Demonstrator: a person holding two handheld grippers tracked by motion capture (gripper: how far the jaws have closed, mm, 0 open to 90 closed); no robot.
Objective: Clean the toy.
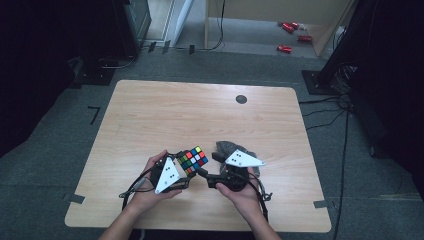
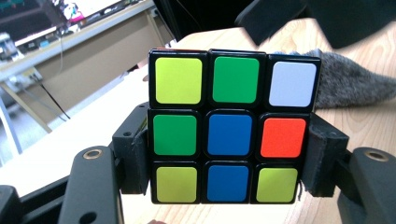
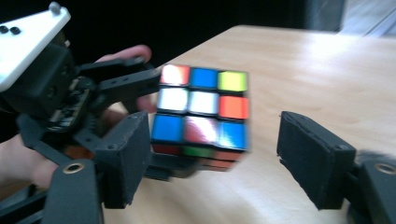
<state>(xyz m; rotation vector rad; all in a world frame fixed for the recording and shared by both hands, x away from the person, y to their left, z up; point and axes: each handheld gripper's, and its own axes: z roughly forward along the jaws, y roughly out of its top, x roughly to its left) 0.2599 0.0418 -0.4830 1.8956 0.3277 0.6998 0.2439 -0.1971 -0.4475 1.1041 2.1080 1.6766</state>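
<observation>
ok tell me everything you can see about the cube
The puzzle cube is a scrambled three-by-three of glossy plastic with black edges. The face toward the left gripper shows yellow, green, white, blue and orange tiles. That gripper's pads clamp its lower side faces, holding it upright just above the wooden table. The right gripper stands open around it, not touching.

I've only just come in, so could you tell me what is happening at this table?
A person is working a puzzle cube with two hand-held grippers over a wooden table. The left gripper is shut on the cube, its fingers pressing opposite sides. The right gripper stands open facing the cube, not gripping it. A grey furry cloth lies behind.
</observation>
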